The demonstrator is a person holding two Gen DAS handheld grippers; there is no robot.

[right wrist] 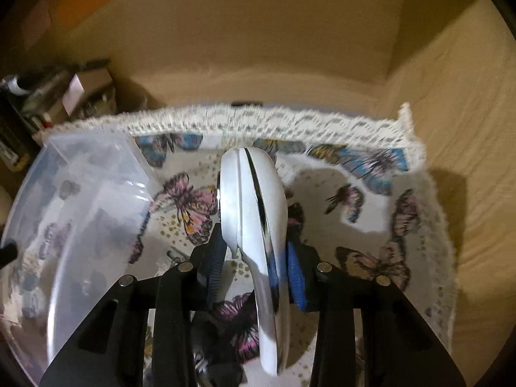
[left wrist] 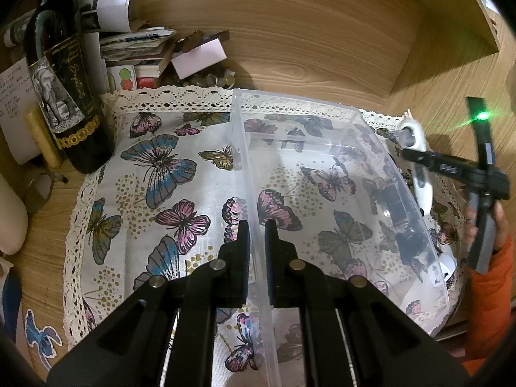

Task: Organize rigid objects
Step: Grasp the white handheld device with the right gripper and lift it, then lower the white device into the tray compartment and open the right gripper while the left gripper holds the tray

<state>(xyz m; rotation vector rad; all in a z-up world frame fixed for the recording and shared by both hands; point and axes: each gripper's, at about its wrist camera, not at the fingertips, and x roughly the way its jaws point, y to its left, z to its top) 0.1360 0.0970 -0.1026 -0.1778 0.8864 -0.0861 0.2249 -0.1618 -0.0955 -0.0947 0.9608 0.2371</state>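
A clear plastic box (left wrist: 371, 129) stands on a butterfly-print cloth (left wrist: 161, 167). My left gripper (left wrist: 257, 225) is shut on the box's left wall, one finger inside and one outside. To the right of the box, my right gripper (left wrist: 419, 158) holds a white and chrome hand tool (left wrist: 423, 193) above the cloth. In the right wrist view the right gripper (right wrist: 254, 248) is shut on the white tool (right wrist: 254, 187), whose rounded end points away. The box (right wrist: 96, 167) is to its left there. Dark small shapes show through the box's right wall; I cannot tell what they are.
A dark wine bottle (left wrist: 61, 96) stands at the cloth's back left corner, beside a pile of papers and small boxes (left wrist: 145, 48). Wooden panels (left wrist: 322, 32) close in the back and right. A hand in an orange sleeve (left wrist: 490, 290) holds the right gripper.
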